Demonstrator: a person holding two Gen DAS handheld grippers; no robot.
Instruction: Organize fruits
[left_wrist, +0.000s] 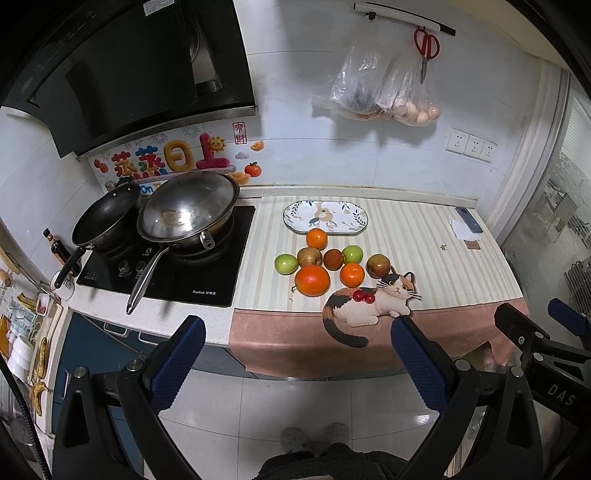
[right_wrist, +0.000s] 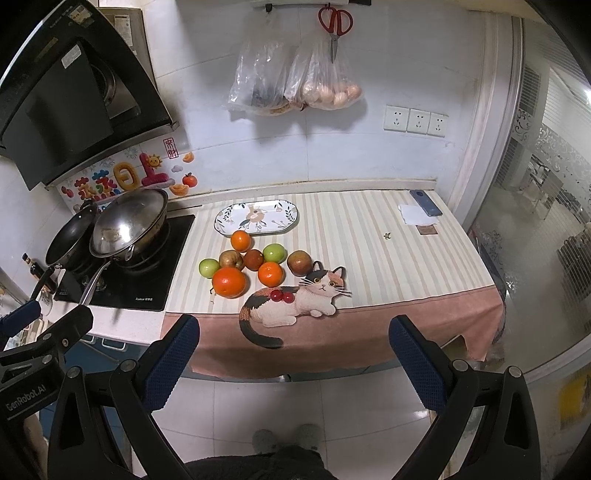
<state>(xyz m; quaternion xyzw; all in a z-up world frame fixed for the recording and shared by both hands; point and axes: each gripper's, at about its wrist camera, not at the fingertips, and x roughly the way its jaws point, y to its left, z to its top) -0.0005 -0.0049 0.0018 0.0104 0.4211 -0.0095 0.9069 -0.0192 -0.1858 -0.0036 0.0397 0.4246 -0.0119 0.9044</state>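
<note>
Several fruits lie in a cluster on the striped cloth: a large orange (left_wrist: 312, 280) (right_wrist: 229, 282), two smaller oranges (left_wrist: 352, 275) (left_wrist: 316, 238), two green apples (left_wrist: 286, 264) (left_wrist: 352, 254) and brownish-red apples (left_wrist: 378, 265). An empty oval flowered plate (left_wrist: 325, 217) (right_wrist: 256, 218) sits just behind them. My left gripper (left_wrist: 298, 325) is open and empty, held in front of the counter edge. My right gripper (right_wrist: 294, 325) is open and empty, also short of the counter, to the right of the left one.
A stove (left_wrist: 170, 266) with two pans (left_wrist: 188, 208) stands left of the fruits. A cat-shaped mat (left_wrist: 369, 306) lies at the front edge. A phone and paper (left_wrist: 467, 221) lie at the far right. Bags and scissors (left_wrist: 426, 44) hang on the wall.
</note>
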